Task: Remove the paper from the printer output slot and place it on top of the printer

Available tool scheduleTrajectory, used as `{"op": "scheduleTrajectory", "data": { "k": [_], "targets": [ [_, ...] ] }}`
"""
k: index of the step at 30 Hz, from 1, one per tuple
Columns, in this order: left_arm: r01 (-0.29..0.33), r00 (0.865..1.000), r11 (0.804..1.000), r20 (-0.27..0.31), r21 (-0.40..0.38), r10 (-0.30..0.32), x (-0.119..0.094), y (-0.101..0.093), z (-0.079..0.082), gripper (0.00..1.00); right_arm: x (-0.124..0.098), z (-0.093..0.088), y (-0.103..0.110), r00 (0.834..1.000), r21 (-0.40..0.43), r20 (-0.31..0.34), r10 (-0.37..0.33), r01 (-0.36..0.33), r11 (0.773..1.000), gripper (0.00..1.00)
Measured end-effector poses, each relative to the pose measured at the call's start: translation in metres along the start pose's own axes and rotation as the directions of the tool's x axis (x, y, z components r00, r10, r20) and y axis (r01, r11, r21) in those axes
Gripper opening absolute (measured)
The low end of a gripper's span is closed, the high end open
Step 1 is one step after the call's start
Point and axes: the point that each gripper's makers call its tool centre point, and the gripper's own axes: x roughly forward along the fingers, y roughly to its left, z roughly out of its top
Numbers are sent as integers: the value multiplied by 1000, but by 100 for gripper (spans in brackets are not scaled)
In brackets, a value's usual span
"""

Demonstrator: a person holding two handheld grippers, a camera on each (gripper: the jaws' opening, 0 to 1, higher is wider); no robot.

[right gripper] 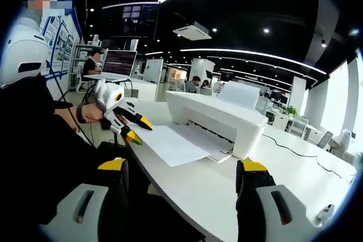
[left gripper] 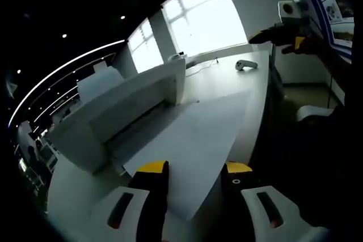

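A white printer [left gripper: 122,103] [right gripper: 215,114] stands on a long white table [left gripper: 227,77] [right gripper: 198,188]. A white sheet of paper [left gripper: 193,134] [right gripper: 173,143] sticks out of its output slot and lies flat over the table. My left gripper [left gripper: 195,168] [right gripper: 139,129] is open, its yellow-tipped jaws on either side of the sheet's free end; a person's hand holds it. My right gripper [right gripper: 181,165] [left gripper: 292,24] is open and empty, held back from the table well short of the printer.
More paper stands upright in the printer's rear tray [right gripper: 241,92]. A small white handheld device [left gripper: 245,64] [right gripper: 324,212] and a cable [right gripper: 306,154] lie further along the table. People sit at desks [right gripper: 116,63] in the background. The table edge runs beside the person's dark sleeve [right gripper: 39,134].
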Motion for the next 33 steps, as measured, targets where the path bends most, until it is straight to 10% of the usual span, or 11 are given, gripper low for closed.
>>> {"op": "scheduleTrajectory", "data": {
  "k": [33],
  "targets": [
    [1, 1000, 1000, 24, 2, -1, 2, -1, 9, 39, -2, 4, 1, 1000, -4, 6, -16, 16, 1000, 71]
  ]
}}
